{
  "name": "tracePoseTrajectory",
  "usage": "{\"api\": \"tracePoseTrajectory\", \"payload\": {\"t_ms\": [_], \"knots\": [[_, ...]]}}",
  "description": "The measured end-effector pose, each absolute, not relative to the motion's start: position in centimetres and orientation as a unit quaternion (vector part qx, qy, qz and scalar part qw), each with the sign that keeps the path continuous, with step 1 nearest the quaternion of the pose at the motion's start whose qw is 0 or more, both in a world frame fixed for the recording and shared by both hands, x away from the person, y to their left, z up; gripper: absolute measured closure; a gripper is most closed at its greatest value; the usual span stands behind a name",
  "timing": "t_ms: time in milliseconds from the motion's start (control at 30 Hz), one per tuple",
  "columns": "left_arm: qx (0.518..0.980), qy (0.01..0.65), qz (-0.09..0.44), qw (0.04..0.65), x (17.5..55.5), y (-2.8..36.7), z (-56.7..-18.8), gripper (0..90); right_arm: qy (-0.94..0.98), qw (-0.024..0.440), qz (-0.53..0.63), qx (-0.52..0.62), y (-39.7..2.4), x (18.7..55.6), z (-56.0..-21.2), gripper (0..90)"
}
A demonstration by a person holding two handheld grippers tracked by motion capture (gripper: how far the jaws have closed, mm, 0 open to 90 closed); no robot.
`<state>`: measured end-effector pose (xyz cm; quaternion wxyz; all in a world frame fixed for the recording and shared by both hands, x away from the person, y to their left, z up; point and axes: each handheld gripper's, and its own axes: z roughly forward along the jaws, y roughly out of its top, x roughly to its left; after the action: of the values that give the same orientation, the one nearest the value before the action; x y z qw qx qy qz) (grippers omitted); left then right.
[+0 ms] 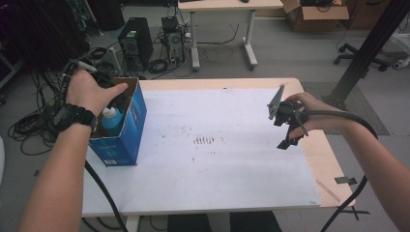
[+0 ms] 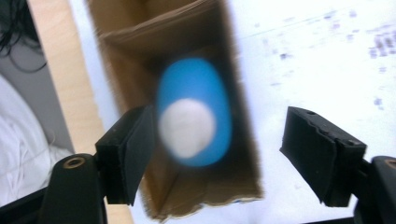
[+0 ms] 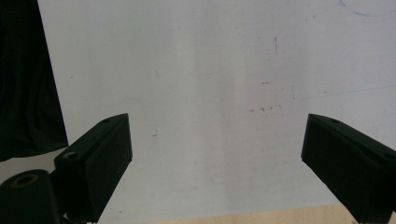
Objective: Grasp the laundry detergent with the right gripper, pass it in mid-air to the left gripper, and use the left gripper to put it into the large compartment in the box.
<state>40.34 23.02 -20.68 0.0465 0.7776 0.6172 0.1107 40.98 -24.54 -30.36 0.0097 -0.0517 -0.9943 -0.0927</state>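
The blue bottle (image 2: 194, 112) stood inside the open box (image 1: 126, 125) at the tabletop's (image 1: 217, 183) left edge. The left gripper (image 2: 215, 154) hung above it, jaws apart, holding nothing. The right gripper (image 3: 215, 172) waited at the right, jaws wide.

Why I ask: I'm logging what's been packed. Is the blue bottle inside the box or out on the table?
Inside. The blue bottle stands upright in the open-topped blue box, white cap up; the left claw hangs open above it.
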Motion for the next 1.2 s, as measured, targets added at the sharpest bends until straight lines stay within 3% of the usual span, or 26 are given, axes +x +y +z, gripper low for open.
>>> {"api": "tracePoseTrajectory", "payload": {"t_ms": [600,1200], "knots": [[0.85,0.516,0.073,0.079,41.2,15.4,-22.4,16.8,-0.995,0.012,-0.088,-0.055,-24.4,41.1,-30.2,8.8],[0.882,0.461,0.046,0.091,41.3,10.9,-24.6,9.8,-0.995,0.02,-0.089,-0.05,-24.5,41.1,-29.9,6.9]]}}
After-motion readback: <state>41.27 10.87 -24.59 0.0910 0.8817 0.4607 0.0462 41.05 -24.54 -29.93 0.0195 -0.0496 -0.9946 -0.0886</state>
